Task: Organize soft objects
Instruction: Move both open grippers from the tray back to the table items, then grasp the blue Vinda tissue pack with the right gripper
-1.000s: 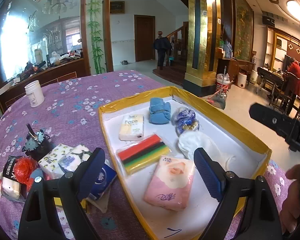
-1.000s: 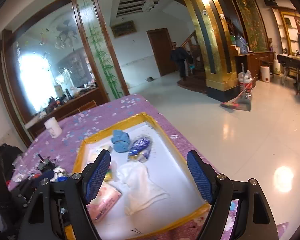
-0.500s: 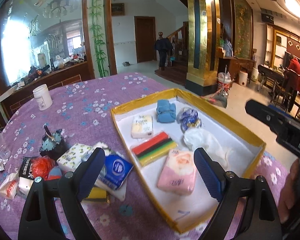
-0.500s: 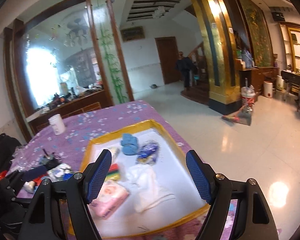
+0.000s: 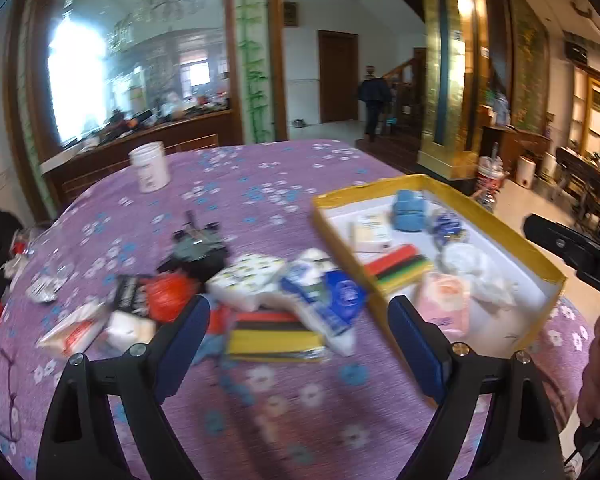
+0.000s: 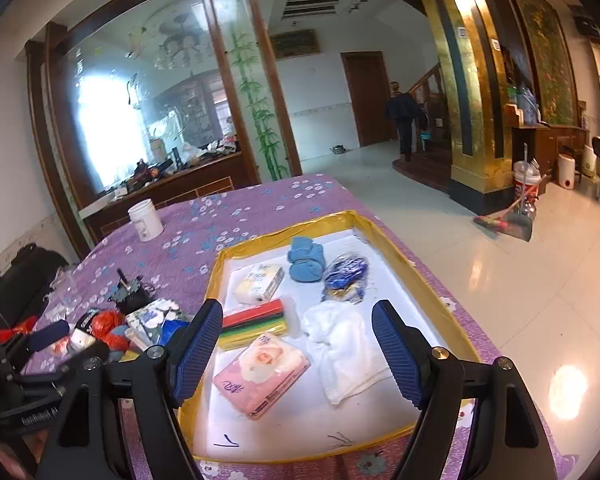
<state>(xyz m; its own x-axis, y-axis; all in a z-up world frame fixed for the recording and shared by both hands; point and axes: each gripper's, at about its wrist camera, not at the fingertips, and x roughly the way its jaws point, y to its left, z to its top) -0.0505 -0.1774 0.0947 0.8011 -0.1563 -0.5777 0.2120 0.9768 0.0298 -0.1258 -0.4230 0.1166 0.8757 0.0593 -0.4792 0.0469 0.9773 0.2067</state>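
A yellow-rimmed white tray [image 6: 420,280] holds a pink tissue pack [image 6: 262,372], a white cloth [image 6: 340,340], a striped sponge pack [image 6: 256,320], a blue cloth [image 6: 306,258] and a blue bag [image 6: 346,276]. My right gripper [image 6: 298,352] is open and empty above the tray's near part. My left gripper [image 5: 298,340] is open and empty above a loose pile left of the tray [image 5: 512,236]: a striped sponge pack [image 5: 274,336], a blue tissue pack [image 5: 328,296], a patterned tissue pack [image 5: 252,280] and a red bag [image 5: 168,294].
A purple flowered cloth [image 5: 240,188] covers the table. A white jar [image 5: 150,166] stands at the far side. A dark holder [image 5: 196,246] sits behind the pile. The right gripper's body [image 5: 572,252] shows at the right edge. Tiled floor [image 6: 500,280] lies beyond the table's right edge.
My left gripper has swung left, from over the tray to over the loose pile. My right gripper has risen a little and stays over the tray. Both stay open.
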